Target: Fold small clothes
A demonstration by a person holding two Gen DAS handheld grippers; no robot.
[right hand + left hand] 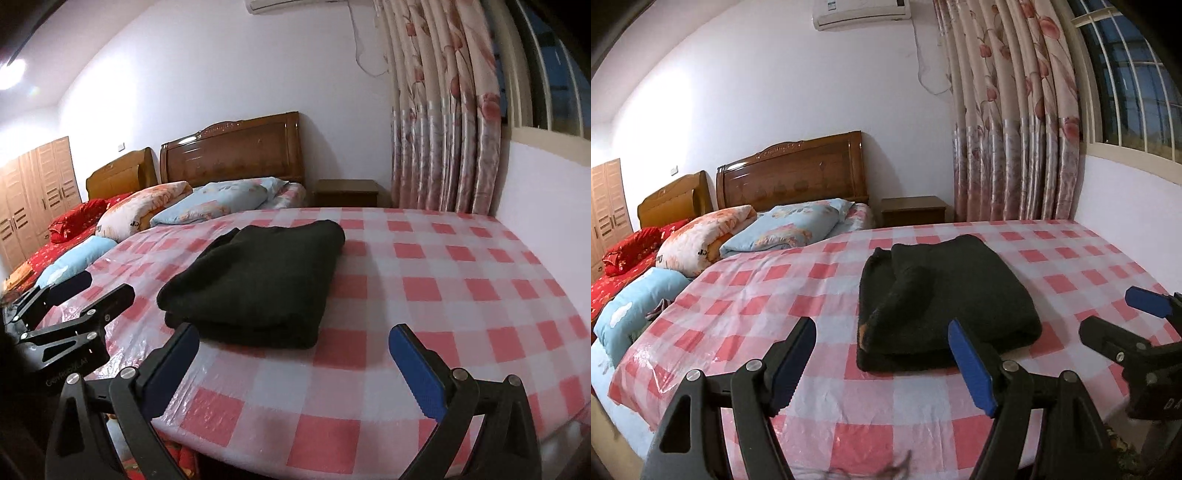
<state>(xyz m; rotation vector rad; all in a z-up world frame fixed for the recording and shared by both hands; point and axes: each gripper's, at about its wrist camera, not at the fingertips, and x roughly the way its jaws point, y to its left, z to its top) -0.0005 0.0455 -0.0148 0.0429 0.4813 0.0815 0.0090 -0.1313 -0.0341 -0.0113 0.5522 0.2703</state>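
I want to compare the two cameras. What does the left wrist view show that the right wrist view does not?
Only the left wrist view shows an orange patch on the black garment and the window bars. Only the right wrist view shows the ceiling lamp. Both show the folded garment on the checked cloth, with left gripper and right gripper open, holding nothing.

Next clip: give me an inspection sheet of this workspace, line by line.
Surface: table under a pink-and-white checked plastic cover, wrinkled at the near left edge.
Job's things: one black garment, folded into a flat stack, lying on the cover.
Clutter: nothing seen on the cover.
Grippers: left tongs and right tongs both open, holding nothing, short of the garment.
Cables: thin wire on the wall under the air conditioner.
Surroundings: beds with wooden headboards, bedding, nightstand, floral curtain, barred window, wardrobe.
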